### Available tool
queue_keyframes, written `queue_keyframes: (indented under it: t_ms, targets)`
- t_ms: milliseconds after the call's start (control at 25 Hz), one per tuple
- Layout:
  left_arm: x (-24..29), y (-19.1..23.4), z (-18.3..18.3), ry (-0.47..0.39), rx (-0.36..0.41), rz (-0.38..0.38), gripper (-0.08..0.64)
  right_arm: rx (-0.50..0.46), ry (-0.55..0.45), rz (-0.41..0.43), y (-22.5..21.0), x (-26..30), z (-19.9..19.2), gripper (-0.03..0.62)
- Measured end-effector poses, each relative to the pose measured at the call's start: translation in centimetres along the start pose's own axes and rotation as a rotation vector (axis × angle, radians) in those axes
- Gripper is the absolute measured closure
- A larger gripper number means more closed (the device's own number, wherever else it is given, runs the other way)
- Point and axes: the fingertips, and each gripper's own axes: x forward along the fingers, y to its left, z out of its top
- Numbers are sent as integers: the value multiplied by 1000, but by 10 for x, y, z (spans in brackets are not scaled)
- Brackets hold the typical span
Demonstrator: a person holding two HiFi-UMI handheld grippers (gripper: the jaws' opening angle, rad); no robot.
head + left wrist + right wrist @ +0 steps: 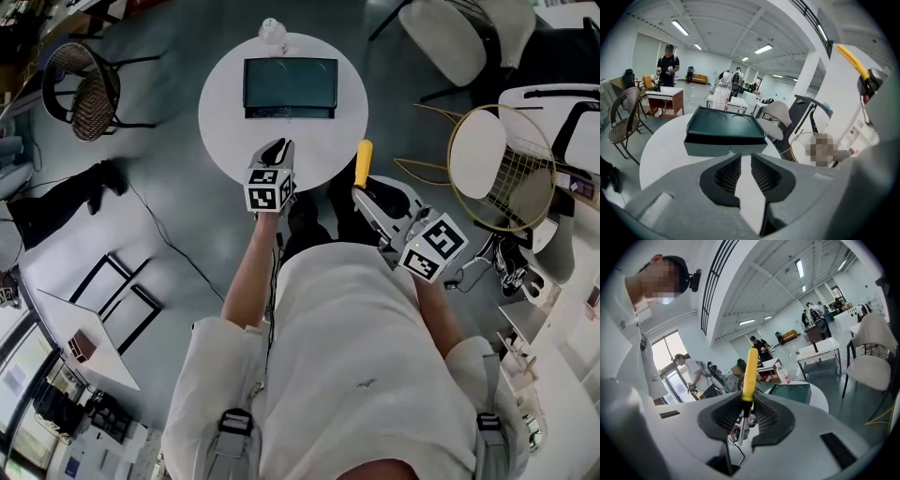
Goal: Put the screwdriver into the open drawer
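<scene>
Round white counter (225,127), carrying a dark green drawer box (291,84) on its far half, front with small knob (731,152) turned toward the person. Hard to tell how far pulled out. Just over the near edge, left gripper (274,152), jaws only narrowly apart and empty, aimed straight at that front and nearer to it. To the right, beside the counter edge, right gripper (368,194), jaws clamped on the screwdriver (363,163) low near the shaft, yellow handle sticking out ahead, long axis pointing toward the counter. Drawer ahead and to the left of the held tool; probably calls for carrying it forward-left, then laying it flat inside.
</scene>
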Motion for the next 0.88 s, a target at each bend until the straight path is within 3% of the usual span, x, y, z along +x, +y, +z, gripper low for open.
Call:
queue_keyframes:
  t_ms: [440, 880]
  targets:
    - [44, 25, -20, 83, -71, 78, 437, 15, 46, 13, -25, 0, 4, 508]
    - [77, 40, -26, 129, -129, 169, 426, 23, 86, 35, -45, -5, 3, 508]
